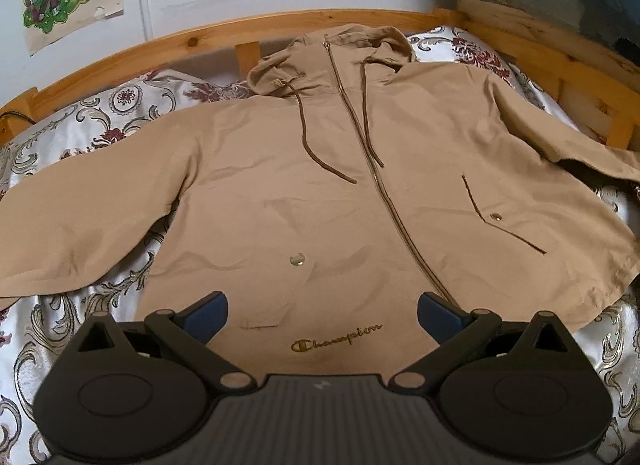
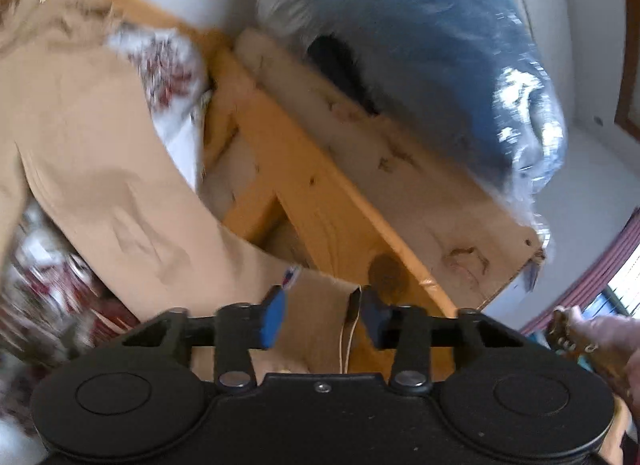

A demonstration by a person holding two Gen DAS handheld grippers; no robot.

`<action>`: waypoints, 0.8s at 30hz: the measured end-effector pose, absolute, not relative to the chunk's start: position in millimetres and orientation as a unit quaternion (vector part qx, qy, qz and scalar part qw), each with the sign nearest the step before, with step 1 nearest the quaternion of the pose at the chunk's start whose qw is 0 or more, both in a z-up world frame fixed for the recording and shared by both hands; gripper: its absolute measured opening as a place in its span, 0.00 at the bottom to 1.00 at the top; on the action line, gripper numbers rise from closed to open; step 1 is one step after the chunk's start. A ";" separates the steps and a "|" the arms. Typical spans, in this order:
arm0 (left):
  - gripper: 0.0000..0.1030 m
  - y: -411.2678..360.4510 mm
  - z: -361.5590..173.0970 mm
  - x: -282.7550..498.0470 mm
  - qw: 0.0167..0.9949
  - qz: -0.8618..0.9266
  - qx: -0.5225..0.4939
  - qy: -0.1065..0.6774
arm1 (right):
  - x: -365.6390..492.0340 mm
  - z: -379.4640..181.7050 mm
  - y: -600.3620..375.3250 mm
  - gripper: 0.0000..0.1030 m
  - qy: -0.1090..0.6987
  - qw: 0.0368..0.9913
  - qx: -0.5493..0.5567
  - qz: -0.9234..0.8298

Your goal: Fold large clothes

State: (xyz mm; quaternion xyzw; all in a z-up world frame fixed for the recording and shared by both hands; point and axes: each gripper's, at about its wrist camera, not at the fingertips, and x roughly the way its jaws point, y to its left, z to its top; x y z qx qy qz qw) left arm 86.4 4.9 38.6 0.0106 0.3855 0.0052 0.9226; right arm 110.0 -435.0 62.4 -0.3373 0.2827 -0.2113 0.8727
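1. The tan zip-front hooded jacket (image 1: 320,169) lies face up and spread flat on the bed, over the silver floral bedspread (image 1: 80,133), hood toward the pine bed rail (image 1: 160,45). I judge it is laid out like this so both sleeves can be turned in over the body before the main folds.

2. My left gripper (image 1: 322,315) hovers above the hem by the gold brand lettering (image 1: 337,339). Its blue-padded fingers (image 1: 208,311) stand wide apart and hold nothing. I take it to be waiting there, ready to pin or lift the hem once the sleeve comes over.

3. My right gripper (image 2: 320,317) is at the far end of one tan sleeve (image 2: 120,201), where the cuff (image 2: 320,297) lies between the fingers. The gap looks partly narrowed around the cloth, but blur keeps me from telling whether it is pinched or only straddled.

4. The left view alone shows the whole garment: zip closed, drawcords loose, both sleeves out sideways. It does not show my right gripper at all.

5. The right view alone shows the cuff up close, and that the sleeve reaches the pine rail beside a plastic-wrapped blue bundle (image 2: 420,65). A hand (image 2: 600,337) shows at its lower right edge.
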 end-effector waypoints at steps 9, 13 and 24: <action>0.99 14.3 51.6 89.9 0.924 -0.059 -0.017 0.377 | 107.0 110.2 -412.6 0.00 0.266 0.909 -0.291 -0.136; 0.94 16.0 60.7 86.8 0.919 -0.126 -0.039 0.372 | 113.3 159.5 -394.6 0.00 0.247 0.940 -0.226 -0.063; 0.97 18.7 93.6 90.9 0.920 -0.198 -0.086 0.327 | 155.9 275.5 -290.8 0.00 0.211 0.955 -0.035 0.206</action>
